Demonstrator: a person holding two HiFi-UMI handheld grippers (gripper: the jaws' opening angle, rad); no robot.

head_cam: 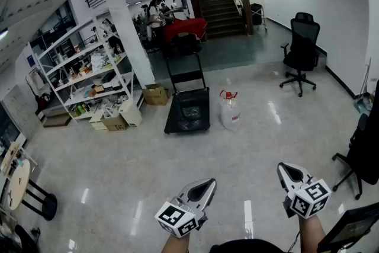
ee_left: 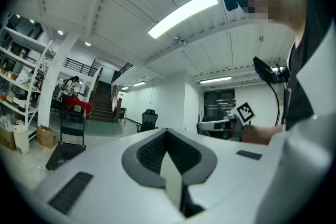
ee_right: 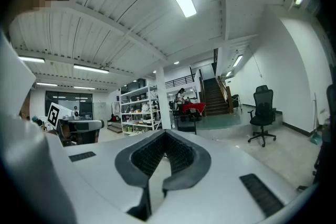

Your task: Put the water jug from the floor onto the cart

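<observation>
left tongs (head_cam: 206, 185) and right tongs (head_cam: 288, 170) both pinched closed, empty, far from water jug (head_cam: 230, 112) just beside cart (head_cam: 188, 111); approach first, then open wide at its red handle (head_cam: 228, 94).

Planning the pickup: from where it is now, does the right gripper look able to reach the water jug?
Probably not yet: the water jug stands far ahead of the right gripper, beside the cart. Only bare floor lies between, so walking closer should do.
</observation>
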